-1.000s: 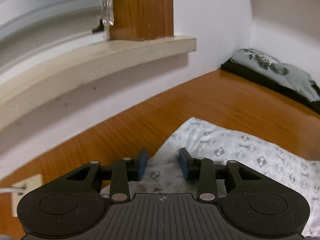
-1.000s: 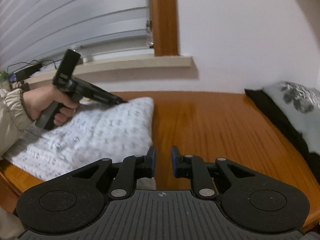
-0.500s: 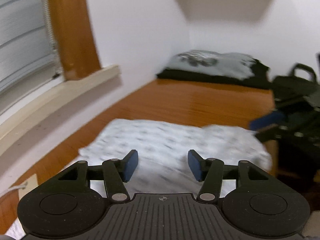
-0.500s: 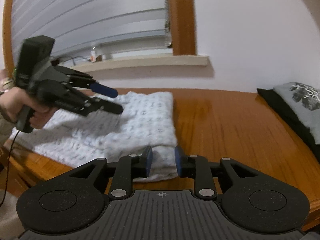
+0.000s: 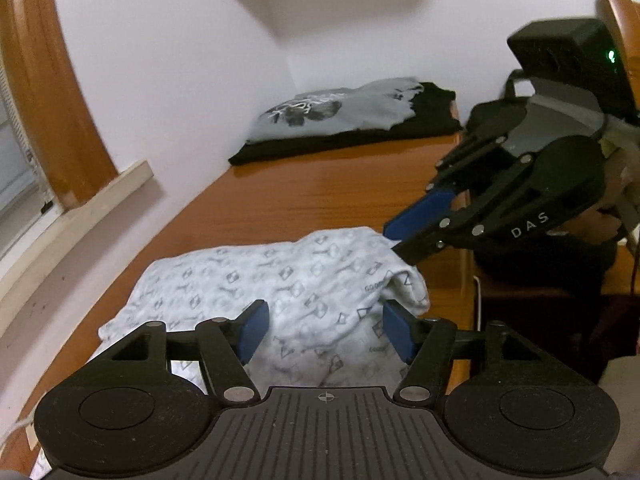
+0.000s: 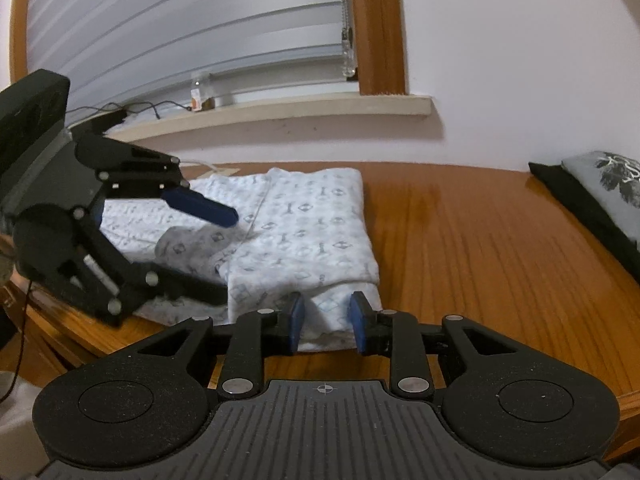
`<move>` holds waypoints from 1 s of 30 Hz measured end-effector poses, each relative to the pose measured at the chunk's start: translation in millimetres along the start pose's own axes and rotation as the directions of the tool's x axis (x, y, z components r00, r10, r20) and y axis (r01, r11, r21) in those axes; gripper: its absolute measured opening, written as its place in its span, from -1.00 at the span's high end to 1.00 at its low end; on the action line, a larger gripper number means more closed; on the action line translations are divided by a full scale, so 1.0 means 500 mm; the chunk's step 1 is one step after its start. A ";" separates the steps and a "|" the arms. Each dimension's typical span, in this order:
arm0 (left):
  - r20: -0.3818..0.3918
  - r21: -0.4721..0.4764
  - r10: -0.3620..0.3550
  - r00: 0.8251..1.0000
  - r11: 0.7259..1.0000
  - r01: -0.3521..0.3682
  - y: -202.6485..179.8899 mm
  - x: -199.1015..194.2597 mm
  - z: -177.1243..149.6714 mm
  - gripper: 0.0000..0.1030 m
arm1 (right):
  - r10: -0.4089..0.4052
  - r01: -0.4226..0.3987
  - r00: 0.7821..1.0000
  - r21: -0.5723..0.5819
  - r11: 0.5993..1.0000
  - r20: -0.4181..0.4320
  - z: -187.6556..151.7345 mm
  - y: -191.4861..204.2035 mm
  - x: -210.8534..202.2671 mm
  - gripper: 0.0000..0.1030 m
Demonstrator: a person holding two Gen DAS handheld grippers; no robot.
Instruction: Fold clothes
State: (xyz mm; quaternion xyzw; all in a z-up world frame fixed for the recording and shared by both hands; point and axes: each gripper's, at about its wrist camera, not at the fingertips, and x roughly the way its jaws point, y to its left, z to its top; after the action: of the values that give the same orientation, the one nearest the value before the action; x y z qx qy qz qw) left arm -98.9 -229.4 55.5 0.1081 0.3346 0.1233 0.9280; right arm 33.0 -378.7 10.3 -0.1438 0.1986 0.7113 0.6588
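A white patterned garment (image 5: 288, 280) lies folded on the wooden table (image 5: 320, 184). My left gripper (image 5: 324, 332) hovers over its middle, jaws opening, with cloth below the pads and nothing pinched. The right wrist view shows that left gripper (image 6: 228, 254) at the left, fingers spread around a small bump of fabric. My right gripper (image 6: 327, 322) sits at the near edge of the garment (image 6: 312, 232); a fold of the hem lies between its pads, which stand slightly apart and do not squeeze it. In the left wrist view the right gripper (image 5: 394, 240) points at the garment's corner.
A grey printed shirt on a black one (image 5: 340, 112) is stacked at the far end of the table, also at the right edge (image 6: 600, 184). A windowsill (image 6: 280, 112) with a small bottle (image 6: 200, 92) and cables runs along the wall. The table edge (image 6: 624, 408) is near.
My left gripper swung from facing the wall and sill to looking along the table over the garment, and its jaws widened. The right gripper's pads parted slightly at the hem.
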 end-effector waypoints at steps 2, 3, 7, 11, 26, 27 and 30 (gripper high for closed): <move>0.002 -0.005 0.007 1.000 1.000 -0.007 0.004 0.008 0.003 0.01 | 0.007 -0.007 1.000 -0.010 1.000 -0.004 0.001 0.004 0.001 0.47; 0.003 -0.008 0.010 1.000 1.000 -0.010 0.006 0.011 0.005 0.25 | 0.009 -0.009 1.000 -0.016 1.000 -0.006 0.001 0.006 0.001 0.47; 0.039 -0.048 0.019 0.999 0.999 -0.017 0.027 0.006 0.010 0.77 | 0.032 -0.032 0.999 -0.032 0.999 -0.015 0.005 0.011 0.002 0.46; 0.069 -0.068 0.008 0.998 0.998 -0.004 0.038 -0.017 0.019 0.89 | 0.078 -0.080 0.996 -0.069 0.994 -0.032 0.016 0.035 0.024 0.49; 0.041 -0.155 -0.088 0.995 0.983 0.094 0.014 0.012 -0.018 0.90 | 0.058 -0.058 0.998 -0.077 0.995 -0.009 -0.001 0.071 0.035 0.53; 0.036 -0.150 -0.087 0.996 0.984 0.091 0.009 0.017 -0.021 0.89 | 0.046 -0.046 0.999 -0.072 0.996 0.001 0.001 0.066 0.021 0.53; 0.033 -0.148 -0.080 0.996 0.985 0.084 0.000 0.027 -0.030 0.90 | -0.025 0.028 0.999 -0.066 0.997 0.047 0.022 0.053 -0.003 0.51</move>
State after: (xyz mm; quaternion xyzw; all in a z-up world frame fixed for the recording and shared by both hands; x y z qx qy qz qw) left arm -98.7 -223.6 36.3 0.0261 0.3163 0.1082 0.9421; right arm 7.4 -376.2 23.0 -0.1518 0.1577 0.7118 0.6674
